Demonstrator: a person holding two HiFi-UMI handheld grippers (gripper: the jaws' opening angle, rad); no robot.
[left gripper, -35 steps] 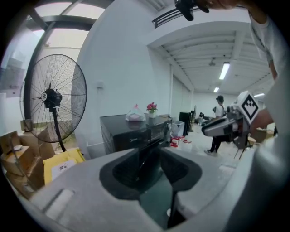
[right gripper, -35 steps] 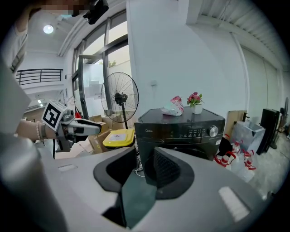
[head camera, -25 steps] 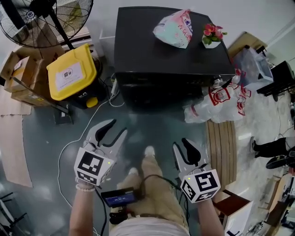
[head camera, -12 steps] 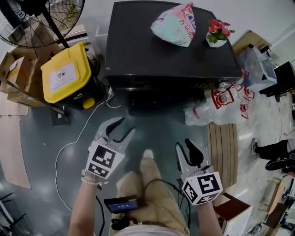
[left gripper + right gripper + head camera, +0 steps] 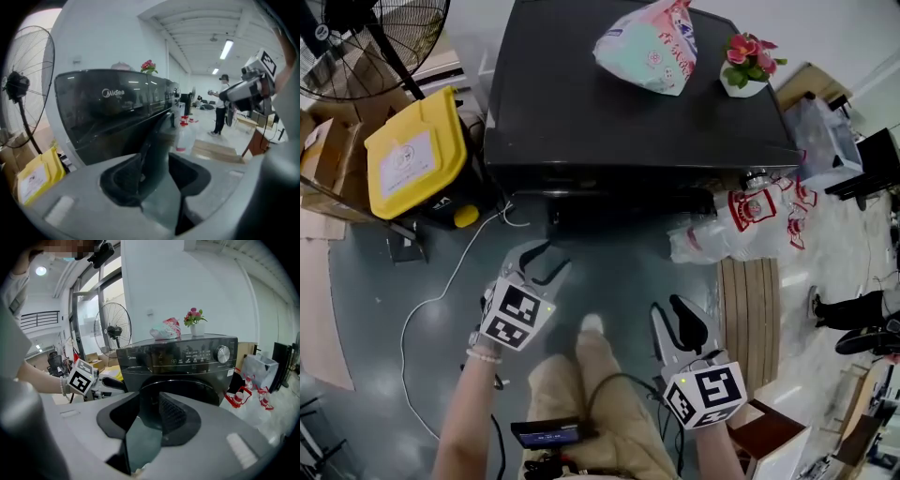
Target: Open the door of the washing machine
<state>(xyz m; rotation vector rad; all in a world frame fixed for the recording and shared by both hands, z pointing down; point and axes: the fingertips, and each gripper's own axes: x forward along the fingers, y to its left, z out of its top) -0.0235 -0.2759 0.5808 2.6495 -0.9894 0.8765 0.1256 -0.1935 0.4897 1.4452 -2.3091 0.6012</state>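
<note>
I stand facing the washing machine (image 5: 628, 103), a black front-loader against the white wall, and I hold both tools low in front of it. Its round door (image 5: 195, 387) sits shut in the front face, below the control strip and the silver knob (image 5: 223, 354), straight ahead of my right tool.

My left gripper (image 5: 546, 261) is tipped down toward the lower left of the machine's front, near it but not touching. Its jaws have just been opening and now stand spread wide with nothing between them. In the left gripper view the picture is smeared, so I make out one dark jaw clearly and I think the other is the grey shape beside it; past them lies the glossy black front.

My right gripper (image 5: 673, 319) hangs further back, just beside my leg, well apart from the machine. Its jaws are parted too, less widely, and they are empty; through the gap I see only the door.

On the machine's top lie a pink and pale green bag (image 5: 649, 52) and a small pot of flowers (image 5: 748, 64) just to its right. To the left of the machine stands a yellow-lidded bin (image 5: 408, 155) with a standing fan (image 5: 356, 37) behind it. A white cable (image 5: 441, 291) trails over the grey floor. To the right lie clear plastic bags (image 5: 741, 220) and a wooden board (image 5: 750, 309).
</note>
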